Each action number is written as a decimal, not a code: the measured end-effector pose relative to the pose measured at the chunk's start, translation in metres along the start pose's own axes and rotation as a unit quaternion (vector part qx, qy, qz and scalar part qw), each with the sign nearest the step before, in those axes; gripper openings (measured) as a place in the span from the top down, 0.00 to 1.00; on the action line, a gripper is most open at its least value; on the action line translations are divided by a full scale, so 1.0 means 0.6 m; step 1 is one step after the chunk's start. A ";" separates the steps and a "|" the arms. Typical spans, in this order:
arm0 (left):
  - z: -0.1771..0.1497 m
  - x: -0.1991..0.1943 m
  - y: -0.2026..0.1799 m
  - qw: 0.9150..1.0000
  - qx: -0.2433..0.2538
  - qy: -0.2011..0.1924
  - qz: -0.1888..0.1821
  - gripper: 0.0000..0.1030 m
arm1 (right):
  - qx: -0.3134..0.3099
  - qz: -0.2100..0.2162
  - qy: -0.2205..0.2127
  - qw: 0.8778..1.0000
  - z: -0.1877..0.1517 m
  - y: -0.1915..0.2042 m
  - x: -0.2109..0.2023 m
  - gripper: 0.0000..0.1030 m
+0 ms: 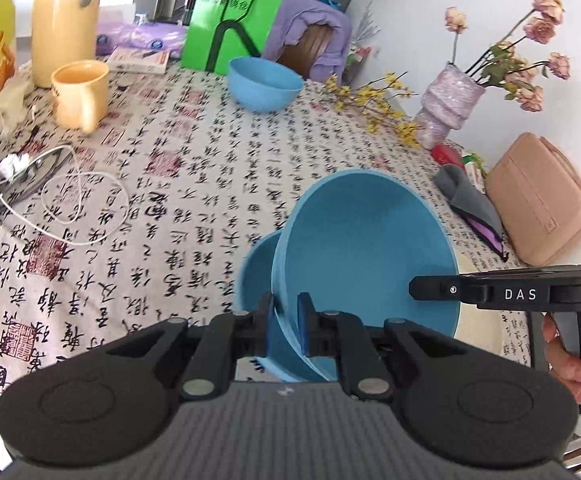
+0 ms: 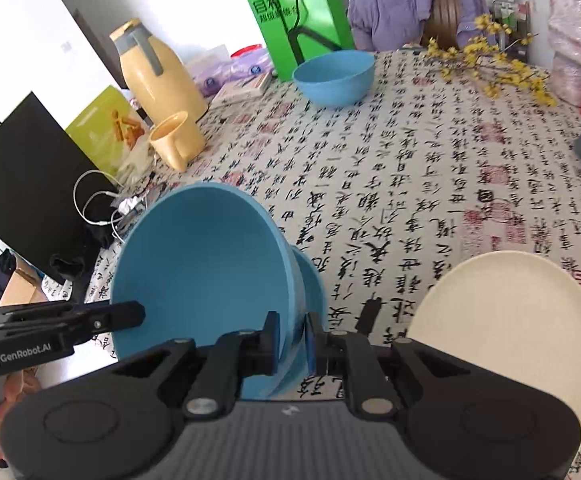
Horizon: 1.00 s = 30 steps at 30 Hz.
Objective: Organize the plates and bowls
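Tongs (image 1: 286,312) pinching rim, tilted blue bowl (image 1: 364,240)

"DAS" on right hand-held gripper (image 1: 414,289) — "GenRobot.AI" on left hand-held gripper (image 2: 140,314).

Two nested blue bowls (image 1: 364,248) tilted above the cloth — third blue bowl (image 1: 264,82) upright far back.

The left tool (image 1: 286,312) is black, with round silver screws and blue pads on its fingers (image 1: 303,322); its base is grey with ridges; the right tool (image 2: 293,334) looks the same; white letters say "DAS" and "GenRobot.AI".
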<state>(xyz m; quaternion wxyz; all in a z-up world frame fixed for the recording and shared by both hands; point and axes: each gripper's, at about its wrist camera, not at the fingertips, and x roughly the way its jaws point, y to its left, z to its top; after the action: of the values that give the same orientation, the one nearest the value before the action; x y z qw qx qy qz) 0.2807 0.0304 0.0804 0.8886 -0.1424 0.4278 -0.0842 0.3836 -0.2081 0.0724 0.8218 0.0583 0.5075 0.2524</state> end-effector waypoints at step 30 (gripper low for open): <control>-0.011 0.019 0.029 1.000 -0.011 0.006 -0.014 0.85 | -0.123 -0.036 0.006 0.992 -0.011 0.068 0.031 0.46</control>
<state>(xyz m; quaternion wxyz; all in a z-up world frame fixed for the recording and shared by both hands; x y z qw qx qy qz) 0.2831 0.0425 0.0623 0.8831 -0.1574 0.4322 -0.0930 0.3702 -0.1653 0.0687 0.8281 -0.0634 0.4795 0.2833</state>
